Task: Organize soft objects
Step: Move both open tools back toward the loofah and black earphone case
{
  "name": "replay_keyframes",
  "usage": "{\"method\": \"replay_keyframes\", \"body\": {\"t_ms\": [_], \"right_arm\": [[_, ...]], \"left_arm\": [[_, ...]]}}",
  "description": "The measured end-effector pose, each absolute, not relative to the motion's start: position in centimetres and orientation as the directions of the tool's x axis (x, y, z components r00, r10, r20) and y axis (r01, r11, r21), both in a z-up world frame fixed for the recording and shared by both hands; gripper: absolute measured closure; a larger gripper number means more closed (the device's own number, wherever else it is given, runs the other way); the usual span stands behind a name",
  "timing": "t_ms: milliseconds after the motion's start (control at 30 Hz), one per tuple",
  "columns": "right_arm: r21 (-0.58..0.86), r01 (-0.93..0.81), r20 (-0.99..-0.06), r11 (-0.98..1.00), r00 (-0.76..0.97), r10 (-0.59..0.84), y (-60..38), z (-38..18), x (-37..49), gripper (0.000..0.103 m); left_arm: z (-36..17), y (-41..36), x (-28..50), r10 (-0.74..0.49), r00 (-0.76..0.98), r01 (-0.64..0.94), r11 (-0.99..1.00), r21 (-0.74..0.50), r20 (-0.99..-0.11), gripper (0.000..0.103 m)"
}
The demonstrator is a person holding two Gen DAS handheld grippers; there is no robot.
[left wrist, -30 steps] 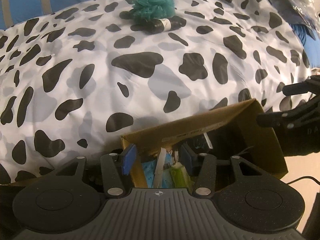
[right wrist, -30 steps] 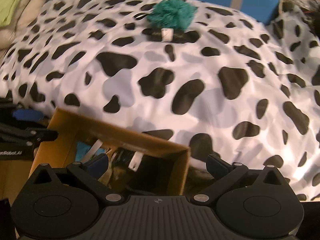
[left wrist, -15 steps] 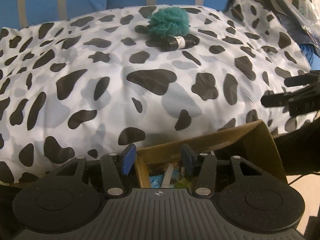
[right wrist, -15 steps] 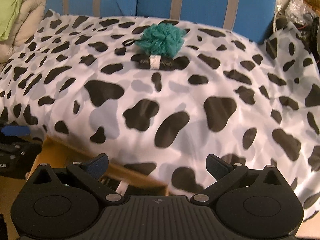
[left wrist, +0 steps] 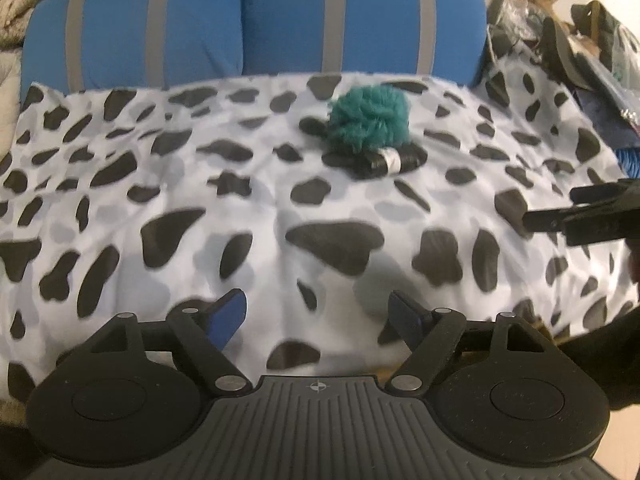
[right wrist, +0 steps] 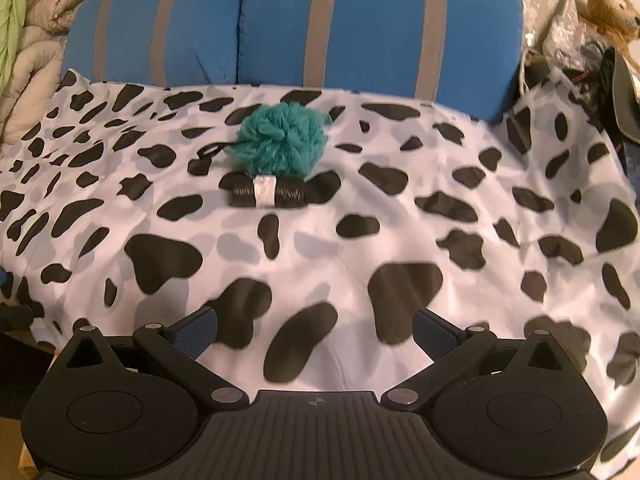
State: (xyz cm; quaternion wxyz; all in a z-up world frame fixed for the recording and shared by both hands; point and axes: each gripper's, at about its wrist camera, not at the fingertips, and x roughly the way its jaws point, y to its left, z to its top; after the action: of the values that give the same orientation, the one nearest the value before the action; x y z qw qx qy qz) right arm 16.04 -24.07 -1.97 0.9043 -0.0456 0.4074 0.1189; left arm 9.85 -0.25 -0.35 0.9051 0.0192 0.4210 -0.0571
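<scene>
Nearest the cameras, both tools are empty. The left gripper (left wrist: 316, 316) has its jaws opening, with only bare fabric between the blue pads. The right gripper (right wrist: 314, 330) stands spread wide and holds nothing; it also shows at the right edge of the left wrist view.

Beneath and ahead of both lies one cow-print cover (right wrist: 400, 240), white with black patches, loosely draped and faintly creased.

Farther out, near the middle of the cover and well apart from either gripper, lie the two loose items. One teal pompom (right wrist: 280, 144) rests on the cover; a thin dark loop extends from its left side. One dark roll (right wrist: 276, 194) with a pale band around its middle lies just in front of the pompom, apparently touching it.

Handling, as judged: the pompom is light, fluffy and highly compressible; close the jaws across its core, as outer strands may slip free. The roll appears firmer; grip across its banded middle.

Behind the cover stand two blue cushions (right wrist: 360, 28) with grey stripes. One plush toy (right wrist: 608, 4) sits at far right.
</scene>
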Motion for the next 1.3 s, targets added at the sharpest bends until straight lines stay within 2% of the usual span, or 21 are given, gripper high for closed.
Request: {"method": "replay_keyframes", "body": {"t_ms": [167,667,967,1300], "right_arm": [[0.008,-0.285,-0.719,0.958,0.665,0.203,-23.1,-2.1,17.3,0.0],[-0.034,-0.333,-0.721,0.942,0.661,0.207,-21.3,-2.9,20.2,0.0],[-0.056,-0.332,-0.712,0.942,0.675,0.195,-20.9,-3.2,22.0,0.0],[-0.028,-0.313,-0.695,0.949,0.689,0.207,-20.6,-3.6,24.3,0.0]], "left_arm": [[-0.2,-0.4,11.9,-0.1,0.671,0.146,0.989,-0.002,-0.735,0.025],[-0.3,-0.5,16.8,-0.091,0.714,0.166,0.985,0.041,-0.695,0.024],[-0.3,-0.8,18.5,-0.102,0.731,0.188,0.981,0.056,-0.675,0.019],[-0.9,-0.8,19.2,-0.113,0.715,0.203,0.978,0.049,-0.69,0.018]]}}
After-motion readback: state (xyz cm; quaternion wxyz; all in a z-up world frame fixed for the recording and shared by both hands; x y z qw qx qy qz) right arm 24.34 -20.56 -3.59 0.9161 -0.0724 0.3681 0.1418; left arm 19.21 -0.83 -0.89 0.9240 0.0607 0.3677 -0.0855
